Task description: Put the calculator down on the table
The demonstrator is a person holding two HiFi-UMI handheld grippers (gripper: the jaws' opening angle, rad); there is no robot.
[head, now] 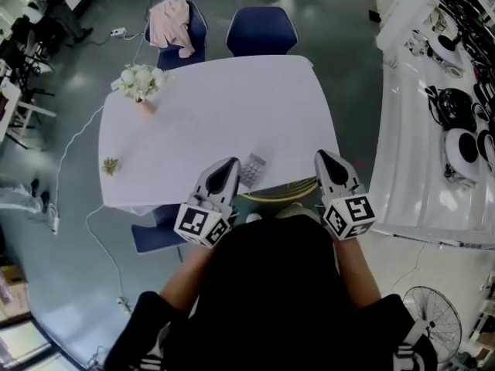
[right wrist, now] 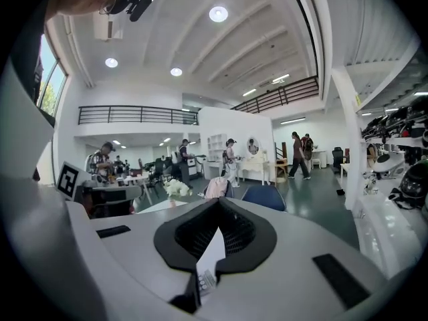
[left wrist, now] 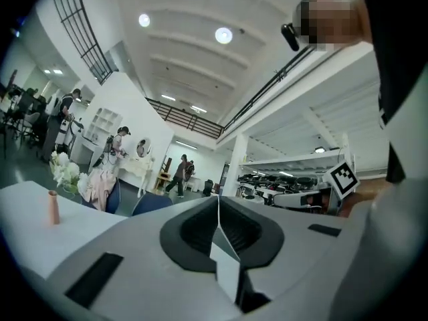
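Left gripper (head: 230,164) is clamped closed and empty, right gripper (head: 322,156) likewise. Calculator (head: 253,170) lies on table (head: 193,114) just ahead of the left one; placing looks done.

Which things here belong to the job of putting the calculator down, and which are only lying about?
For the job: small grey calculator, lying on the white table; left gripper, shut and empty; right gripper.

Lying about: white flowers in a pink vase; pink garment over a blue chair; second blue chair; small yellowish sprig on the table.
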